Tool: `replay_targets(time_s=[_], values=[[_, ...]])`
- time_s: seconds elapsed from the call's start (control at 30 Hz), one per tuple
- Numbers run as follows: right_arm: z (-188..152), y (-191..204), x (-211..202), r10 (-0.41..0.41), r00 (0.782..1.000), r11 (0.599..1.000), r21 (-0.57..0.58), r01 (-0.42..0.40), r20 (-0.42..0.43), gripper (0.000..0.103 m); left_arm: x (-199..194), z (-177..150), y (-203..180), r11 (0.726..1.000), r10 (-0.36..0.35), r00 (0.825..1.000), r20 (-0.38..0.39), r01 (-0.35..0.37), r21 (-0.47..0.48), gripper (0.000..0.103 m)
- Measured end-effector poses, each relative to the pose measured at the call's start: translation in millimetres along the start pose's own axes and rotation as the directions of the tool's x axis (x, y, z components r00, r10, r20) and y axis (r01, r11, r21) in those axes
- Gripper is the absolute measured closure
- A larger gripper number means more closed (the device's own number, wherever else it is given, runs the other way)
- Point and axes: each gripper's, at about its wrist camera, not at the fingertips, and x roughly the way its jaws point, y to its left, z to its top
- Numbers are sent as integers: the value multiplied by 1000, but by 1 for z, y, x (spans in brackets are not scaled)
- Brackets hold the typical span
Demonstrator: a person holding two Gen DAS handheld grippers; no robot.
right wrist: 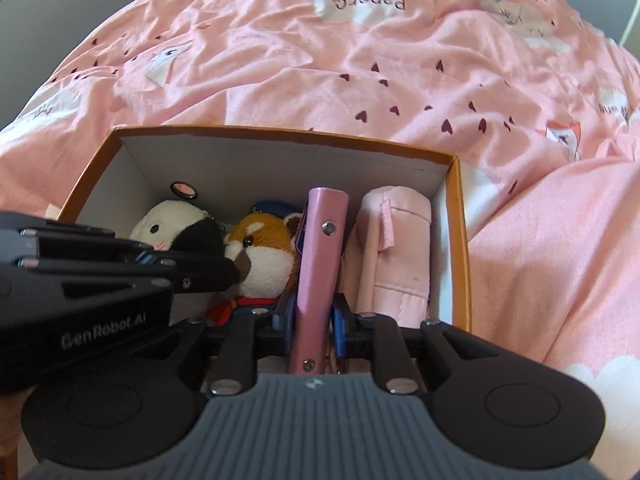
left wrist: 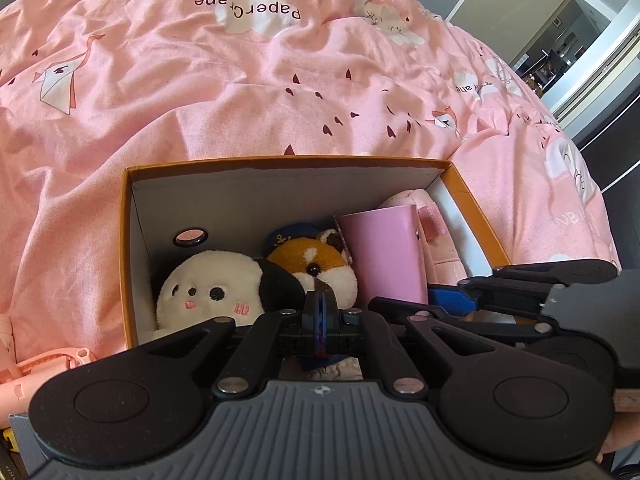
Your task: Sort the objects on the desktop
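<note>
Between the right gripper's pads: the right gripper point(right wrist: 314, 326) is clamped on the spine of a pink binder point(right wrist: 320, 264), blue pads touching both faces.
Binder handling: probably stiff, light and smooth; held low on the spine, it could pivot if the clamp slackens.
Left gripper: the left gripper point(left wrist: 320, 312) has its pads pressed together, apparently on nothing.
Pose: both tools point forward and down into the box, the left one just beside the right on its left.
Ahead of the fingers: the orange box point(right wrist: 456, 240) holds a panda plush point(left wrist: 212, 292), a fox plush point(right wrist: 260, 260) and a pink pouch point(right wrist: 396, 248); the binder stands upright between fox and pouch.
Beyond: pink bedding point(left wrist: 240, 100).
</note>
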Motion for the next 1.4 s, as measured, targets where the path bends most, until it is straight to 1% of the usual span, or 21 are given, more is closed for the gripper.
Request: replay_targets(time_s=[0.1,0.2,0.23,0.3,0.37,0.43,0.53,0.63,0.7,0.8,0.9,0.97,1.0,1.13,1.27,1.37,1.4], values=[[-5,2,-11,11,1000,1000,-8,-11,27,78,-1,-1,1,1000,-2,1000,2,2,-2,102],[-2,1,-22,15,997,1000,-2,-15,76,70,-3,-2,2,1000,-3,1000,4,3,-2,102],[1,0,-24,13,996,1000,-3,-13,88,70,-3,-3,2,1000,-2,1000,4,2,-2,102],[6,-2,-24,10,996,1000,4,-10,94,71,-4,-3,2,1000,2,1000,5,-2,-4,102],[10,-6,-23,18,995,999,25,-20,98,75,-5,-4,2,1000,2,1000,7,-2,-3,102],[11,-8,-21,17,995,999,36,-20,96,90,-5,-4,3,1000,0,1000,8,0,0,102],[11,-10,-16,33,994,998,56,-39,101,91,-4,-4,2,1000,5,1000,8,-5,7,102],[11,-8,-17,25,994,998,54,-31,103,91,-5,-3,0,1000,8,1000,7,-8,8,102],[10,-6,-20,23,994,998,49,-28,104,90,-6,-3,0,1000,5,1000,10,-5,8,101],[5,-5,-30,28,991,998,44,-34,129,89,-12,-6,-1,1000,1,1000,14,-1,2,101],[-1,-2,-42,15,989,999,31,-20,149,88,-23,-10,-5,1000,20,1000,22,-20,9,100],[-4,1,-51,14,987,999,31,-19,158,80,-34,-12,-9,999,38,999,36,-38,20,100],[-6,2,-55,8,986,999,34,-13,164,79,-40,-13,-11,999,44,998,43,-45,24,100],[-12,10,-70,-9,982,999,32,3,187,78,-65,-18,-17,996,75,995,63,-77,39,100],[-22,18,-84,6,980,999,44,-15,196,78,-93,-26,-22,992,108,991,77,-113,58,100],[-29,27,-94,15,978,999,39,-23,210,76,-114,-36,-22,987,135,987,90,-141,72,95],[-32,31,-96,20,977,999,37,-29,214,72,-121,-39,-21,986,142,985,97,-149,72,93]])
